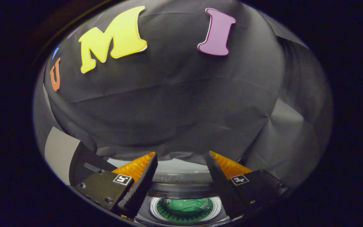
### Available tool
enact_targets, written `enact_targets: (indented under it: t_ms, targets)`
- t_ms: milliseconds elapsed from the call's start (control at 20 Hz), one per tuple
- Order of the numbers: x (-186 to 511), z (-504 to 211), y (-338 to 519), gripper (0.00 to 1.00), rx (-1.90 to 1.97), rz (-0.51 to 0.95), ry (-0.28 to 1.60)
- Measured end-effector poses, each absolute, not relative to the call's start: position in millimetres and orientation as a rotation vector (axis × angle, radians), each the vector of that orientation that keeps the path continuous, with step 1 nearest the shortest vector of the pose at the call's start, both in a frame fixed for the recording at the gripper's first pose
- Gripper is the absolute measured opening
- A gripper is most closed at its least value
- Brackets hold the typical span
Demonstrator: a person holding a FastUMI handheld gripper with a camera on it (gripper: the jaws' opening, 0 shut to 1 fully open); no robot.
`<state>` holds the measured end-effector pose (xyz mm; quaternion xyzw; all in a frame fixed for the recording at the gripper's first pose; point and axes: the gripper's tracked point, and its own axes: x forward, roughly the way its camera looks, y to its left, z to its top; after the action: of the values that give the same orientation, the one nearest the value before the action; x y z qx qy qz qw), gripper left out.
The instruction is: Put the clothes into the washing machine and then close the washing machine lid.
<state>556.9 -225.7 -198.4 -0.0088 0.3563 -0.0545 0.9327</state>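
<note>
The tongs [181,157] are spread wide and hold nothing. Below and between the two orange fingers [137,165] sits the washing machine [181,186]. Its round drum [184,208] is open, and green clothes [181,205] lie inside. Black cloth hangs behind.

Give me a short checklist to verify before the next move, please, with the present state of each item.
1. Claw open: ok, the fingers stand apart.
2. Nothing held between the fingers: ok.
3. Washing machine just below the claw: ok.
4. Green clothes inside the drum: ok, seen through the round opening.
5. Lid shut: cannot tell, a glass cover may lie over the opening.
6. More clothes waiting outside: cannot tell.
</note>
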Motion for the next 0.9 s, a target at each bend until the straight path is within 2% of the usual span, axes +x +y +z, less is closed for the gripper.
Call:
enact_targets:
  t_ms: [300,900]
  targets:
    - [539,-195,-224,0.98,-0.033,-0.122,0.661]
    - [505,-197,-223,0.98,-0.046,-0.180,0.639]
